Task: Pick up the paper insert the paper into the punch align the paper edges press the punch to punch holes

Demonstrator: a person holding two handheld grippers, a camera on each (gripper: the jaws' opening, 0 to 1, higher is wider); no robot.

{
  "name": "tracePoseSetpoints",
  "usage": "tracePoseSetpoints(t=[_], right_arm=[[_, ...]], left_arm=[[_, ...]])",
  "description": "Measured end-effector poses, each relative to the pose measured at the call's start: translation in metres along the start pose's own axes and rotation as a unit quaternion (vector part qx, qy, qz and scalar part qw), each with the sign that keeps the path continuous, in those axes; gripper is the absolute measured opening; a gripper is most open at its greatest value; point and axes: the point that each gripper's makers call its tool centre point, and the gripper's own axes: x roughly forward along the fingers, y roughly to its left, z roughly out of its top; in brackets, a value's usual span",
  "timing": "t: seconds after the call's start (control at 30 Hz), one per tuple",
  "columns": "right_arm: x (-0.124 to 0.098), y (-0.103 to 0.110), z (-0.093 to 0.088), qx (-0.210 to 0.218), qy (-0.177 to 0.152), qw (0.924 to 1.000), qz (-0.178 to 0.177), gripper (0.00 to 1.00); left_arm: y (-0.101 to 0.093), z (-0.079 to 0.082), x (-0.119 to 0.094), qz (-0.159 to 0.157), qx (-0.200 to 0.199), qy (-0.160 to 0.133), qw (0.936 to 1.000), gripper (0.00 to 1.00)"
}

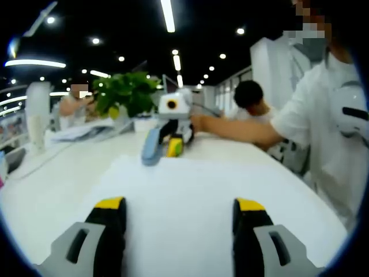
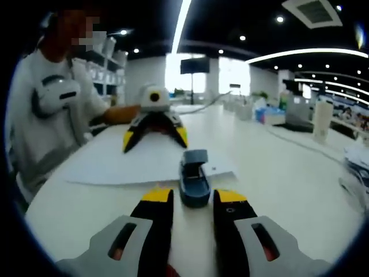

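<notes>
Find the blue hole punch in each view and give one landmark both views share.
Left gripper view: the hole punch lies upper middle, at the paper's far edge, in front of the right gripper.
Right gripper view: the hole punch sits lower middle, just beyond this gripper's yellow-tipped jaws, on the paper's corner.
Shared landmark: the white sheet of paper on the table.

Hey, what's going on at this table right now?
A person is working a handheld gripper in each hand over a white table. A sheet of paper lies flat with a blue hole punch at its corner. The right gripper has its fingers either side of the punch's near end, not visibly squeezing it. The left gripper hovers open over the paper's far edge. Whether holes are punched can't be told.
</notes>
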Motion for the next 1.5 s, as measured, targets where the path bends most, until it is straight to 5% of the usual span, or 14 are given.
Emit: tracePoseSetpoints(t=[0.23, 0.3, 0.43, 0.6, 0.73, 0.87, 1.13, 1.3, 1.5], right_arm=[[-0.022, -0.002, -0.003, 0.039, -0.009, 0.9920, -0.120, 0.43], [-0.027, -0.002, 0.003, 0.060, -0.031, 0.9830, -0.171, 0.42], [-0.032, 0.002, -0.003, 0.081, -0.019, 0.9663, -0.244, 0.42], [-0.037, 0.007, 0.025, 0.104, -0.103, 0.9382, -0.314, 0.42], [-0.039, 0.006, 0.020, 0.078, -0.074, 0.9275, -0.358, 0.41], [-0.037, 0.004, 0.015, 0.073, -0.059, 0.9281, -0.360, 0.41], [-0.048, 0.001, 0.018, 0.112, -0.101, 0.9198, -0.362, 0.41], [-0.047, 0.003, 0.018, 0.120, -0.108, 0.9222, -0.352, 0.41], [-0.052, 0.002, 0.020, 0.136, -0.128, 0.9167, -0.353, 0.41]], left_arm=[[-0.002, 0.001, 0.001, -0.003, -0.007, -0.005, 1.0000, 0.79], [-0.001, 0.004, 0.000, -0.003, -0.015, -0.010, 0.9998, 0.79], [0.000, 0.006, -0.001, -0.004, -0.022, -0.015, 0.9996, 0.79], [0.000, 0.009, -0.002, -0.001, -0.025, -0.024, 0.9994, 0.79], [0.004, 0.011, -0.003, 0.015, -0.020, -0.029, 0.9993, 0.78], [0.008, 0.010, -0.002, 0.026, -0.009, -0.024, 0.9993, 0.78], [0.019, 0.028, -0.003, 0.053, -0.019, -0.042, 0.9976, 0.78], [0.020, 0.039, 0.013, 0.048, 0.001, -0.031, 0.9984, 0.76], [0.023, 0.048, 0.040, 0.051, 0.018, -0.032, 0.9981, 0.74]])
